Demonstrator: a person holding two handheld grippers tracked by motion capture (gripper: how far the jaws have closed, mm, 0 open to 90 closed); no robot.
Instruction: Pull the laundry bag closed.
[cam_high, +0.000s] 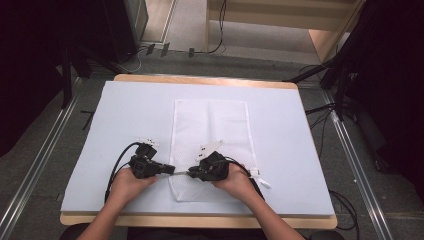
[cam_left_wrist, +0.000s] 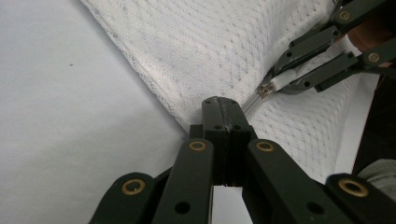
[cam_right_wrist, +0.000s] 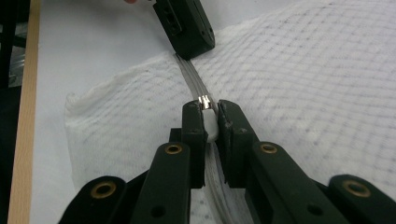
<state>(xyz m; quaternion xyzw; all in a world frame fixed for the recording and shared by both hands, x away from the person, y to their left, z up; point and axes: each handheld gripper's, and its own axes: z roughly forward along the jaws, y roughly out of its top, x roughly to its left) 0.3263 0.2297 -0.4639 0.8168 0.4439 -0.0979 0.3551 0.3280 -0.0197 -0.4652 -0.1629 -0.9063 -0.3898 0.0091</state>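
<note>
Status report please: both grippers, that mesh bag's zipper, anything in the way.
Left gripper shut on mesh bag edge by the zipper. Right gripper shut on zipper pull. Nothing in the way on the table.

Around the white mesh bag (cam_high: 210, 135), bare blue mat (cam_high: 280, 150) is left on every side. The bag's near end is occupied by both grippers, joined by a taut zipper strip (cam_high: 181, 173).
</note>
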